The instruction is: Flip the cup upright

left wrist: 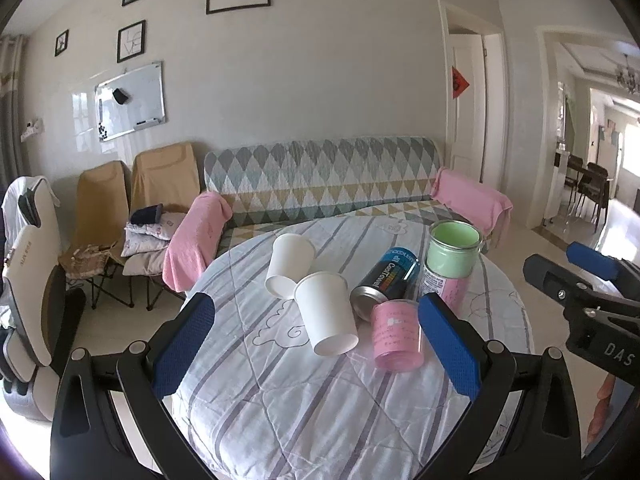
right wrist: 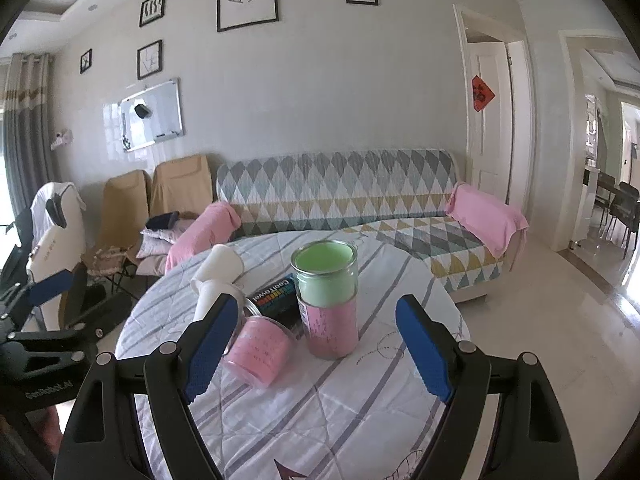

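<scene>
Cups lie tipped mid-tabletop, both grippers spread wide, empty.
White cup on its side betw. left gripper fingers, just ahead; pink cup tipped by right gripper left finger, w/ can behind.

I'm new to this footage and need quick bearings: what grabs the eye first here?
A cluster of cups on the striped round table: two white paper cups lying on their sides at left, a pink cup tipped over beside a blue can. Behind them a green cup stands stacked on another pink one. Both tongs, left and right, hover open.
</scene>
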{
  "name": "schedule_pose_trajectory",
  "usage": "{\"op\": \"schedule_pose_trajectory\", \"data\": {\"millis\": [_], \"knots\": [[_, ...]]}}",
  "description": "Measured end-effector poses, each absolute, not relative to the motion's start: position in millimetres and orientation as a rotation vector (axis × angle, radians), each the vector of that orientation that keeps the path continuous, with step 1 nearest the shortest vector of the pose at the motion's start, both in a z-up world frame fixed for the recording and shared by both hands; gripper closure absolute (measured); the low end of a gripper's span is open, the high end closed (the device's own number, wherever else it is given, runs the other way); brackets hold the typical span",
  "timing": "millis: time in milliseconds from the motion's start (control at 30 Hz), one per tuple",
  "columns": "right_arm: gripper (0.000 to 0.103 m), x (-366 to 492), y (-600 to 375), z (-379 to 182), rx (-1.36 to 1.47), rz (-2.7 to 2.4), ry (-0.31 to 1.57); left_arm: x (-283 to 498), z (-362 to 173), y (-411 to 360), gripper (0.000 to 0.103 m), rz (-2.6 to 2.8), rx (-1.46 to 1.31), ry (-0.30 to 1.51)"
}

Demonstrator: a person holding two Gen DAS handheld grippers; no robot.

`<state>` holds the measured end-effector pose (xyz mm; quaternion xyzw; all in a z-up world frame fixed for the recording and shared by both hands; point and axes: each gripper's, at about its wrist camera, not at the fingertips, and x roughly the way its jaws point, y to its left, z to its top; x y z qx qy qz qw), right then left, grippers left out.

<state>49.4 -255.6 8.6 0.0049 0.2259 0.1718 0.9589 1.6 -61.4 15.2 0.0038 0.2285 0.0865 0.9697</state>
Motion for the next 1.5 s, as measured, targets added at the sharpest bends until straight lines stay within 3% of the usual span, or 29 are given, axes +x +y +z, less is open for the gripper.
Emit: {"op": "schedule_pose_trajectory", "data": {"millis": [1500], "knots": [[0.020,46,-257,7,0.026,0.458,0.394,-10,29,-82,0.000,0.202,0.020,0.397]]}}
